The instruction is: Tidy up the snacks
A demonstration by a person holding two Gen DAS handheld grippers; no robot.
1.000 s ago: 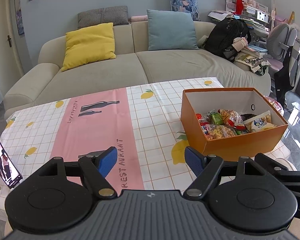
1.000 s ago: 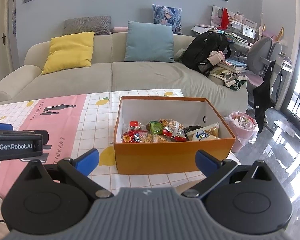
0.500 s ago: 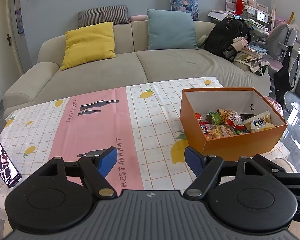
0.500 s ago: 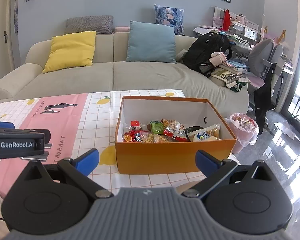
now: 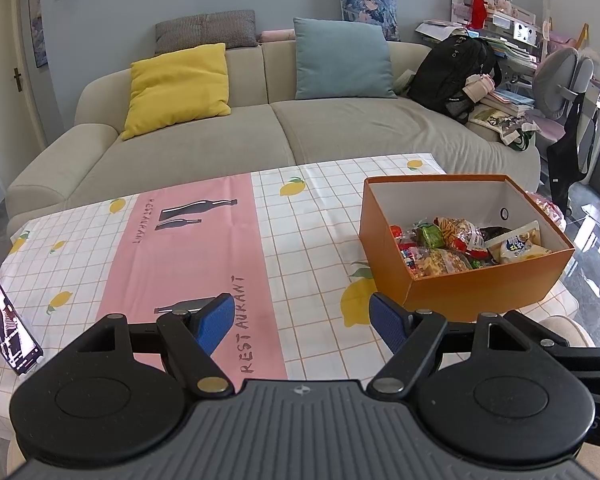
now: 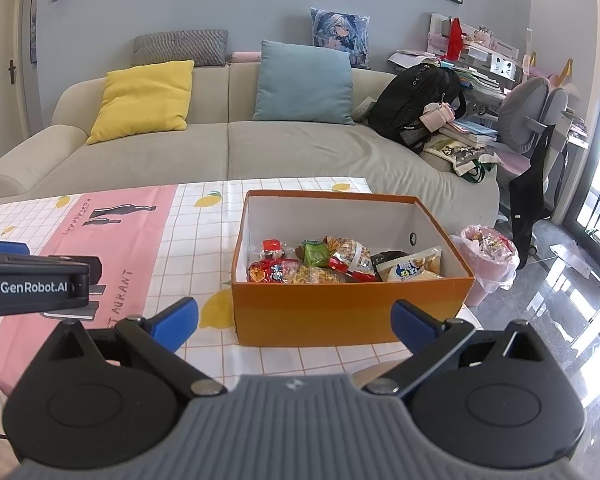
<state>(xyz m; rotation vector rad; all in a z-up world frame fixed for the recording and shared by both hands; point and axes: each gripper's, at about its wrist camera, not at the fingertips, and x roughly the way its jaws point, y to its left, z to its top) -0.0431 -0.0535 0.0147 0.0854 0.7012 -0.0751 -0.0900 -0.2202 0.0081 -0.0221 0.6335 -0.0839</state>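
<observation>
An orange box (image 5: 480,284) with a white inside stands on the right part of the table, also in the right wrist view (image 6: 340,312). It holds several snack packets (image 5: 448,248), among them a yellow chip bag (image 6: 414,266) and a green packet (image 6: 315,252). My left gripper (image 5: 302,322) is open and empty, above the tablecloth left of the box. My right gripper (image 6: 295,320) is open and empty, in front of the box's near wall. The left gripper's body (image 6: 32,282) shows at the left edge of the right wrist view.
The table carries a chequered lemon cloth with a pink strip (image 5: 188,256). A phone (image 5: 10,326) stands propped at the near left corner. A beige sofa (image 5: 260,136) with cushions is behind. A pink bin (image 6: 486,264) stands right of the table.
Both grippers have pulled back and risen slightly from the table; the box looks a little farther. Jaws stay open.
</observation>
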